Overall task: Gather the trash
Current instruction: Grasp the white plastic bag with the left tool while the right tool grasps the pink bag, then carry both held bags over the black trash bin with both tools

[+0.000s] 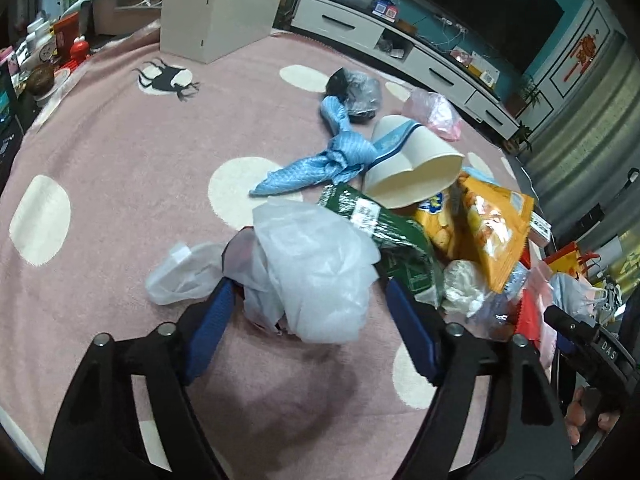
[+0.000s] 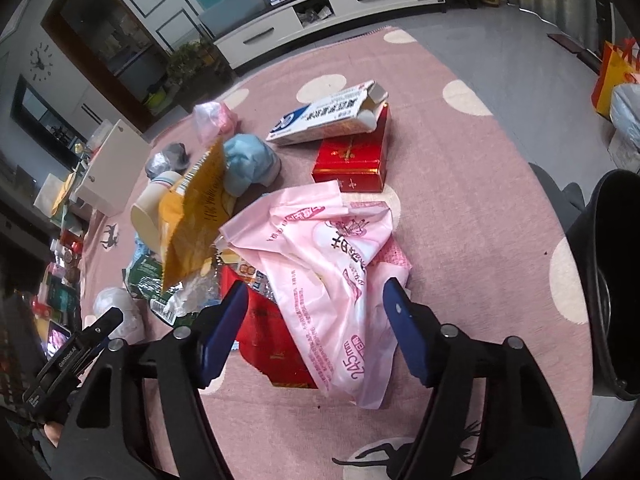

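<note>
On the pink dotted rug lies a heap of trash. My left gripper stands open around a crumpled white plastic bag; its blue pads flank the bag without squeezing it. Behind the bag lie a green wrapper, an orange snack bag, a tipped paper cup and a blue cloth. My right gripper is open over a pink printed plastic bag, which drapes over a flat red box. The orange snack bag stands up just left of it.
A second red box and a white-and-blue carton lie farther back. A black bin stands at the right edge. A white wooden box and a low TV cabinet border the rug. Cluttered shelves line the left side.
</note>
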`<state>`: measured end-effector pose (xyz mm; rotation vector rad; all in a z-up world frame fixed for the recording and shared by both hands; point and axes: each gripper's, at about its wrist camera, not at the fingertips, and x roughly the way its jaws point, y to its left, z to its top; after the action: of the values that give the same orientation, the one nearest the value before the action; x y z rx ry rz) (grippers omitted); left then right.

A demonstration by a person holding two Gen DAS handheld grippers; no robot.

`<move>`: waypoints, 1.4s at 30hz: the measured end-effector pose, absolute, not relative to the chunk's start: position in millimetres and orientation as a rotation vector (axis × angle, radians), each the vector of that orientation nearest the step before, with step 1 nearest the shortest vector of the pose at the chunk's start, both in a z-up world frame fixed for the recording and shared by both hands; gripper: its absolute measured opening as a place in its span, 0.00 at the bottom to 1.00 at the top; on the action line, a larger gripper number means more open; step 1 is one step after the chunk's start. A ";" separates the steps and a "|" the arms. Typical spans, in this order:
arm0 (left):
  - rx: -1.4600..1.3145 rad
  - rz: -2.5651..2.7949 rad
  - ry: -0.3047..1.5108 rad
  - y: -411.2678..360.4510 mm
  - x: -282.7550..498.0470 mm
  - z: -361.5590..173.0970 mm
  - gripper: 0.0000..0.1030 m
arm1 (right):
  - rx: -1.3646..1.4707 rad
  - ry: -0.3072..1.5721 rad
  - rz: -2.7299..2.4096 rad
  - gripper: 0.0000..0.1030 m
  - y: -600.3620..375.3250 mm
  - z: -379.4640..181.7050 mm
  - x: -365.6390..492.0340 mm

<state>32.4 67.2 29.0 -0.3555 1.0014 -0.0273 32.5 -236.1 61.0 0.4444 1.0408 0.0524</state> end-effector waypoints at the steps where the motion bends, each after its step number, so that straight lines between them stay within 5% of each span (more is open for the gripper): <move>1: -0.366 -0.026 1.010 68.5 34.1 26.1 0.70 | 0.442 1.041 0.049 0.68 -235.5 60.4 33.0; 8: -0.411 -0.012 1.031 72.7 36.9 13.5 0.34 | 0.415 1.046 0.003 0.65 -236.7 54.2 34.1; 11: -0.399 -0.017 1.022 69.4 34.3 14.9 0.27 | 0.431 1.045 0.006 0.64 -239.7 52.9 33.0; 26: -0.368 -0.142 0.962 34.1 14.8 43.9 0.26 | 0.428 1.023 0.025 0.29 -240.4 61.7 28.2; 42: -0.306 -0.244 0.897 -5.3 -1.8 72.3 0.26 | 0.372 0.908 -0.031 0.28 -247.0 99.7 10.4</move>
<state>-1.8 -5.3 72.3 -0.3057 0.8972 -0.2443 10.4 -247.0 99.7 0.3717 0.9082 -0.0306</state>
